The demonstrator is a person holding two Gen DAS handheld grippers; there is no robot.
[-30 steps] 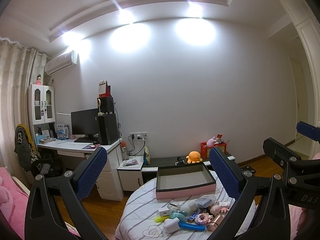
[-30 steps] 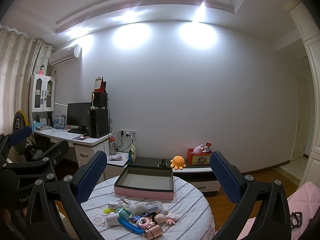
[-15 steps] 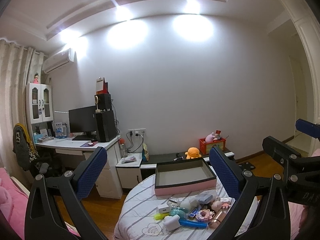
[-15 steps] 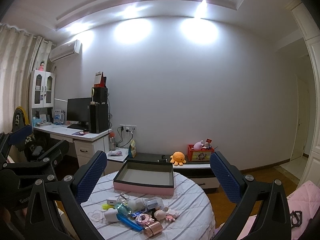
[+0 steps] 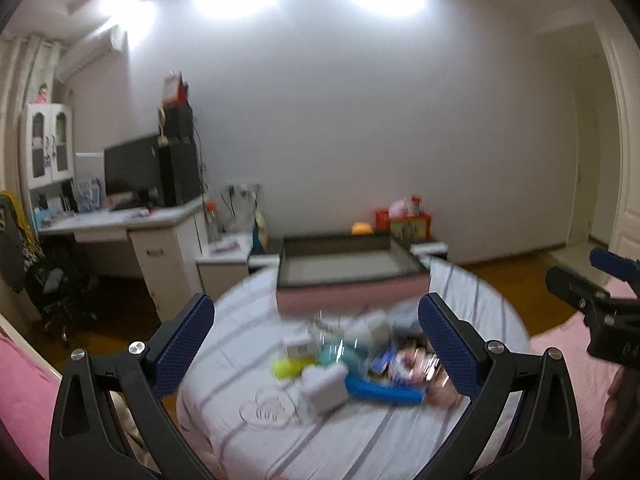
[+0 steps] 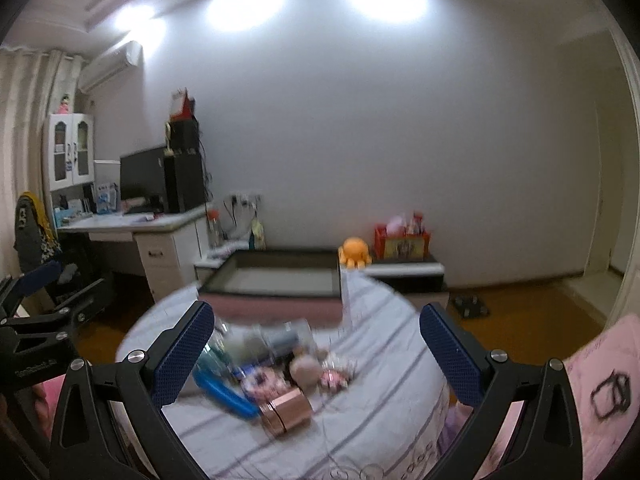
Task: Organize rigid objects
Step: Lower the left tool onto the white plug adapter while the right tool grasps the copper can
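A pile of small rigid items lies on a round table with a striped white cloth [image 5: 360, 440]. It includes a blue tube [image 5: 380, 390], a white block [image 5: 324, 386] and a rose-gold cylinder [image 6: 286, 410]. A pink-sided open box [image 5: 344, 276] stands behind the pile and also shows in the right wrist view [image 6: 276, 280]. My left gripper [image 5: 316, 344] is open and empty above the pile's near side. My right gripper [image 6: 316, 354] is open and empty, also over the pile. Both views are motion-blurred.
A white desk with a monitor [image 6: 144, 184] stands at the back left, with a chair [image 6: 36, 236] beside it. A low cabinet holds an orange plush octopus [image 6: 354, 252] and a red box [image 6: 402, 242]. Pink bedding [image 6: 600, 384] lies at the right.
Both grippers have moved forward and tilted down towards the table. The pile and box now look larger and sit higher between the fingers. Both stayed open.
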